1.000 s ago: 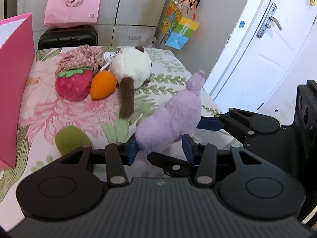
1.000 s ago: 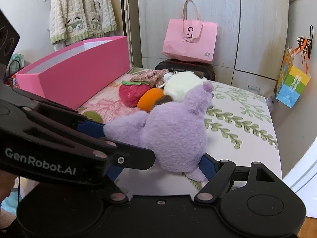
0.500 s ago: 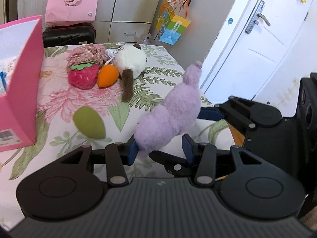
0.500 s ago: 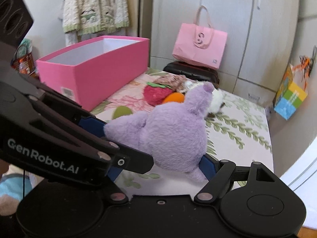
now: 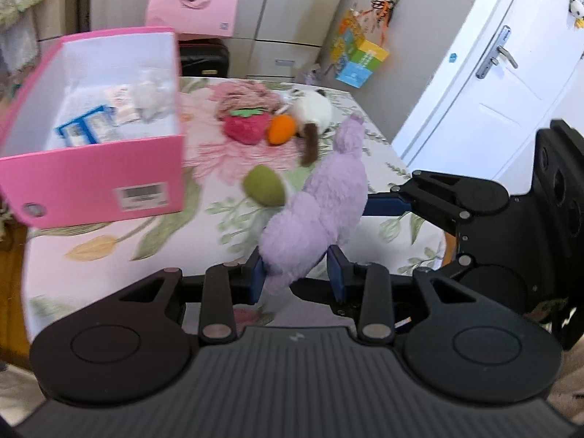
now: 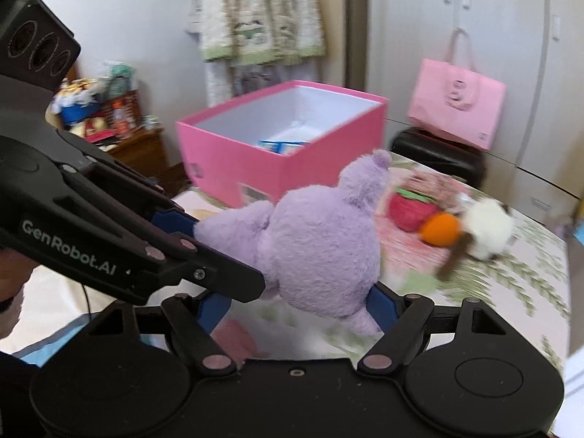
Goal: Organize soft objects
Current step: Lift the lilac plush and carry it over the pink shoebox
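The purple plush toy point(image 5: 321, 215) hangs clear above the near edge of the floral bedspread point(image 5: 109, 252), held from two sides. The left gripper point(image 5: 297, 279), its jaws having just been closing, pinches the toy's narrow lower end between blue pads. The right gripper point(image 6: 303, 308) stands wide, clamped across the round body. Open bedspread lies between the toy and the pink box point(image 5: 91, 182), which sits at the left edge of the bed; a green plush point(image 5: 264, 189) rests in that gap. Further back, a strawberry plush point(image 5: 246, 127), an orange plush point(image 5: 280, 129) and a white-and-brown plush point(image 5: 312, 113) lie touching. The left gripper's side reads "GenRobot.AI" point(image 6: 69, 252). The box carries a blurred barcode label point(image 5: 140, 195) and holds blue-and-white packets point(image 5: 85, 131) and something white. A pink shopping bag point(image 5: 193, 0) stands behind
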A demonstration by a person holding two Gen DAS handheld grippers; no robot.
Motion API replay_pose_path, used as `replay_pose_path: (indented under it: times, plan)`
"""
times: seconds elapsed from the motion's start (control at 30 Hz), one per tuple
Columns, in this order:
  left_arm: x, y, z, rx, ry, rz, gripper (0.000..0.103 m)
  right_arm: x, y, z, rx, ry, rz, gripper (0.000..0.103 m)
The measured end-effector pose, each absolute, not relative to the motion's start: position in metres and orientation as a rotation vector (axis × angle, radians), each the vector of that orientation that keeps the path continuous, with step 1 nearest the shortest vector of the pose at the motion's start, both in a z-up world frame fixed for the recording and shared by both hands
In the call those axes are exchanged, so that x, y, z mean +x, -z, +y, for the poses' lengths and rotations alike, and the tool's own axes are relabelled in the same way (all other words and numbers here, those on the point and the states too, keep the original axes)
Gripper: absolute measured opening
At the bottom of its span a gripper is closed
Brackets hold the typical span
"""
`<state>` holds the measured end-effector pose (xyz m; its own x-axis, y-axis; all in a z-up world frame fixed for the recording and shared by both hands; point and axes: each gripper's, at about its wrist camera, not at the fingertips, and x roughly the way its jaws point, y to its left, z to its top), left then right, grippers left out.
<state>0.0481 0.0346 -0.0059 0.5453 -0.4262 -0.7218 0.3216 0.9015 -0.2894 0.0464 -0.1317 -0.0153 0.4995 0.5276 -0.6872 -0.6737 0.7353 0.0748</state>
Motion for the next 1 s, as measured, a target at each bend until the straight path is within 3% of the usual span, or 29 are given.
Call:
replay_pose_path:
  times: [0.43, 0.67, 1.0]
  plan:
    - [0.049, -0.046, 0.101, -0.123, 0.360, 0.743, 0.034, 0.075, -0.034, -0.064, -0.279, -0.872, 0.637, 0.084]
    - [0.104, -0.058, 0.127, -0.145, 0.344, 0.690, 0.034, 0.128, -0.048, -0.040, -0.301, -0.859, 0.584, 0.084]
    - [0.223, -0.029, 0.163, -0.253, 0.259, 0.693, 0.035, 0.238, -0.024, -0.003, -0.280, -0.847, 0.601, 0.085]
